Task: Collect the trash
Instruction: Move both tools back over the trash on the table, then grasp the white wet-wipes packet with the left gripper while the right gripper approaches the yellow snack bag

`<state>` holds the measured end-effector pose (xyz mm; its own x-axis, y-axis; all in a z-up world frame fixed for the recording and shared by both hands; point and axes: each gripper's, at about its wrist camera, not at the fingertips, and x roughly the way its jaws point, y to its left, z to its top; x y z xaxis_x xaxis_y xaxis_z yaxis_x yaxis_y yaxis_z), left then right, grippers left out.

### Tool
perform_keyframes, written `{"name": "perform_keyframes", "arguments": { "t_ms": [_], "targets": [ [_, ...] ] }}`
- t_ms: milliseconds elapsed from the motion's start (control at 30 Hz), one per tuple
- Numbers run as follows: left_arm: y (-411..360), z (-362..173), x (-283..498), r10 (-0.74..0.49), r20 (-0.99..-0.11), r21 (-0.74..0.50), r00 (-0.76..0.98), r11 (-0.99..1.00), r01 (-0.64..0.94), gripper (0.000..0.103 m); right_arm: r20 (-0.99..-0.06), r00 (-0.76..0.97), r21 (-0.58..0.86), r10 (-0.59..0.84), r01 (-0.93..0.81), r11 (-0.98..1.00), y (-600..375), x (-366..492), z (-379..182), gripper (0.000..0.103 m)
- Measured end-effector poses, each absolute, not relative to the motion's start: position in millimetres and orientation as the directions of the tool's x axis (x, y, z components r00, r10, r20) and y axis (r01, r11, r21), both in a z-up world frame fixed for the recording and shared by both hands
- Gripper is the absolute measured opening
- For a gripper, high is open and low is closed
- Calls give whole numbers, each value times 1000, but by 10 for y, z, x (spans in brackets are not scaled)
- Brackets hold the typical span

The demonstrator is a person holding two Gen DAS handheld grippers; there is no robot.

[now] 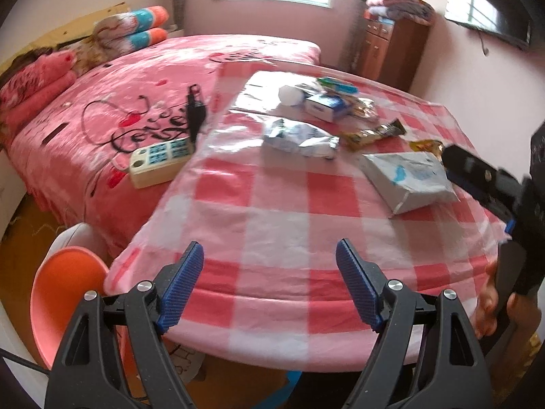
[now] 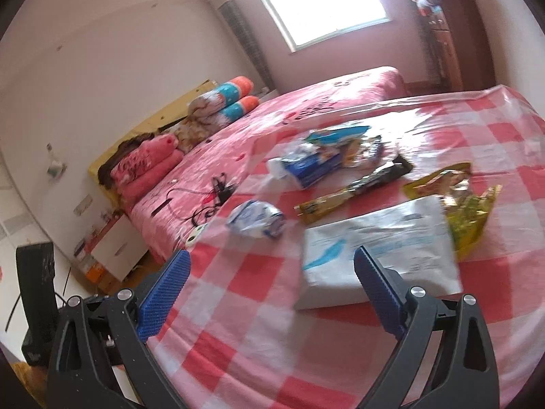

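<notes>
Trash lies on a table with a red-and-white checked cloth. A white mailer bag lies at the right, also in the right wrist view. A crumpled white-blue wrapper, a yellow snack wrapper, a yellow-green bag and a pile of boxes and wrappers lie further back. My left gripper is open and empty above the near table edge. My right gripper is open and empty, just short of the mailer bag; it shows at the right of the left wrist view.
A pink bed stands left of the table, with a power strip, a black charger and rolled bedding. An orange chair stands at the lower left. A wooden cabinet is at the back right.
</notes>
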<state>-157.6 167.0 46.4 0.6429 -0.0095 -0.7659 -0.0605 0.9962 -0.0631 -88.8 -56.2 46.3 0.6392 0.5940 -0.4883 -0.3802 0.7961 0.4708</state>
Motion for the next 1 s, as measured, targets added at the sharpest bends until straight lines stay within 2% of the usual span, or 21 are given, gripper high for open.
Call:
{"name": "perform_keyframes", "arguments": {
  "t_ms": [533, 767, 1000],
  "targets": [
    [831, 506, -1234, -122, -777, -27, 617, 987, 161, 81, -469, 728, 561, 499, -191, 806, -1448, -657, 407, 95],
    [300, 543, -1055, -179, -782, 84, 598, 919, 385, 81, -494, 739, 588, 458, -104, 802, -1815, -556, 299, 95],
    [3, 454, -761, -173, -809, 196, 562, 822, 535, 81, -527, 703, 611, 477, -77, 788, -1967, -409, 173, 95]
  ]
}}
